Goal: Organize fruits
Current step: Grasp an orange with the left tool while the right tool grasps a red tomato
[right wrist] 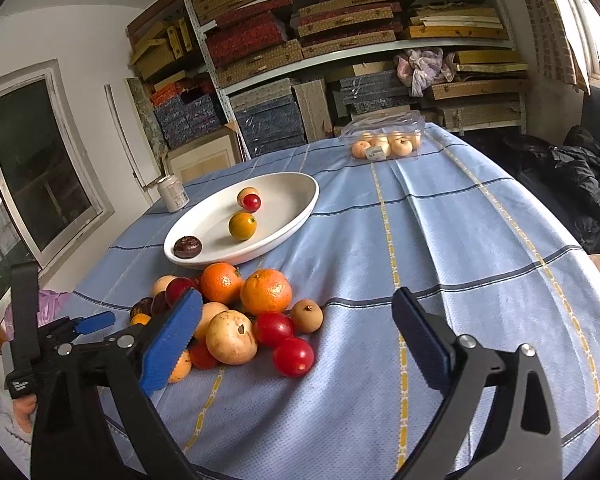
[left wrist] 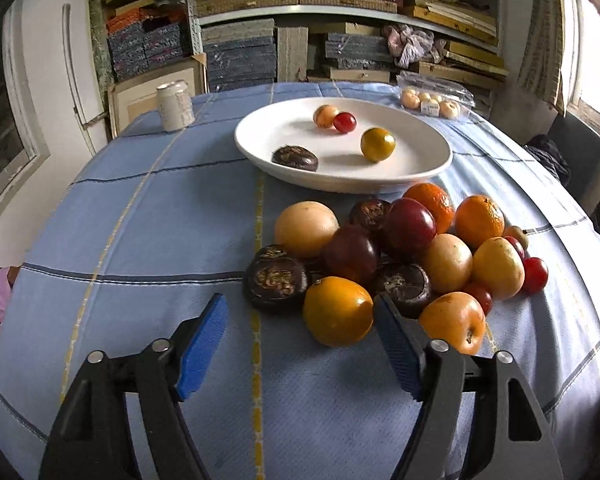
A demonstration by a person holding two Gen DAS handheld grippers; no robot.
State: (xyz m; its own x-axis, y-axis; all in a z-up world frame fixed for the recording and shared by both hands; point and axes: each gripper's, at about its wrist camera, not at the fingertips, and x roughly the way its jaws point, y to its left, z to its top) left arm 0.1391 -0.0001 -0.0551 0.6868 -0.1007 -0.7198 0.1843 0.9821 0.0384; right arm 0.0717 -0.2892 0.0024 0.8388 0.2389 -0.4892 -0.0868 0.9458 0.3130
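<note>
Four fruits lie in the white dish [left wrist: 428, 168] (spread apart).

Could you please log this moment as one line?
left tool: open, near yellow-orange fruit | right tool: open, empty | white oval plate: four fruits

Looks like a storage room in someone's home, doubling as a dining spot. Metal shelves [right wrist: 340, 52] along the back wall are crammed with stacked flat boxes [right wrist: 260, 32], there's a window [right wrist: 32, 168] in a plain white wall, and the worktop wears a blue checked tablecloth [right wrist: 440, 240].
</note>
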